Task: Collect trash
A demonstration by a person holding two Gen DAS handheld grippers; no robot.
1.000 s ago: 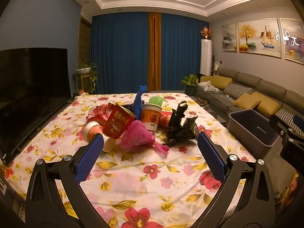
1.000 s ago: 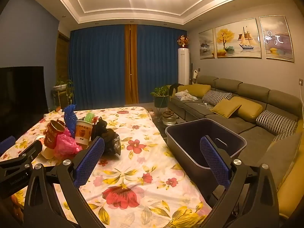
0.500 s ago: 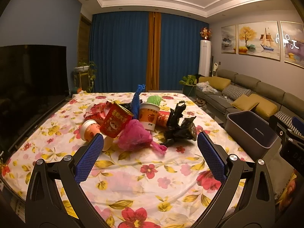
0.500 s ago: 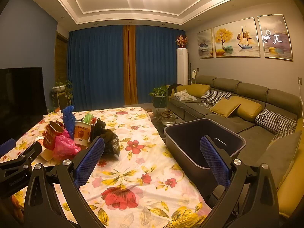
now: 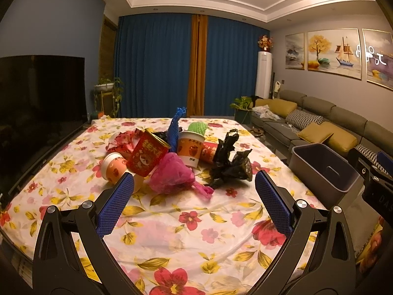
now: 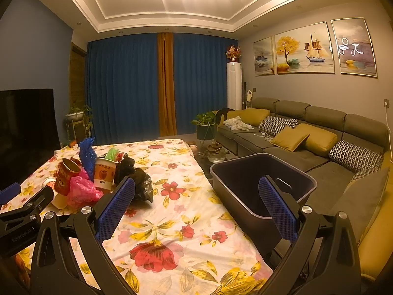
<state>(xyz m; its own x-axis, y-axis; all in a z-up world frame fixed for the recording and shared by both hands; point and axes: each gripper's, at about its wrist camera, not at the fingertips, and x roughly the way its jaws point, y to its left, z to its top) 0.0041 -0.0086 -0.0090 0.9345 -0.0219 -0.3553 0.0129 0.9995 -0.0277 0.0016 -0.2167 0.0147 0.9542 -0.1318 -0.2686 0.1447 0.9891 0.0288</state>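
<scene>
The trash sits bunched in one heap at the middle of the counter [image 5: 172,233], under a flowered cloth, probably so each piece can be lifted in turn into the grey bin [image 5: 324,169] that stands just off the counter's right edge, beside the sofa. The left gripper [image 5: 194,196] hangs over the near part of the cloth facing the heap, its fingers [image 5: 115,206] spread wide and holding nothing; the right gripper [image 6: 196,206] points between the heap and the bin, its fingers likewise apart and empty, so nothing has been collected yet. In the heap I count three paper cups: a red cup [image 5: 147,157] tilted on its side, an orange cup [image 5: 190,151] upright, and a small cup [image 5: 114,167] lying at the near left. There is one pink bag [image 5: 172,174] nearest the left gripper, one crumpled black bag [image 5: 231,164] on the right, one blue net sleeve [image 5: 175,130] standing up, and one green net [image 5: 197,127] behind; a further red tube or wrapper is partly hidden.
</scene>
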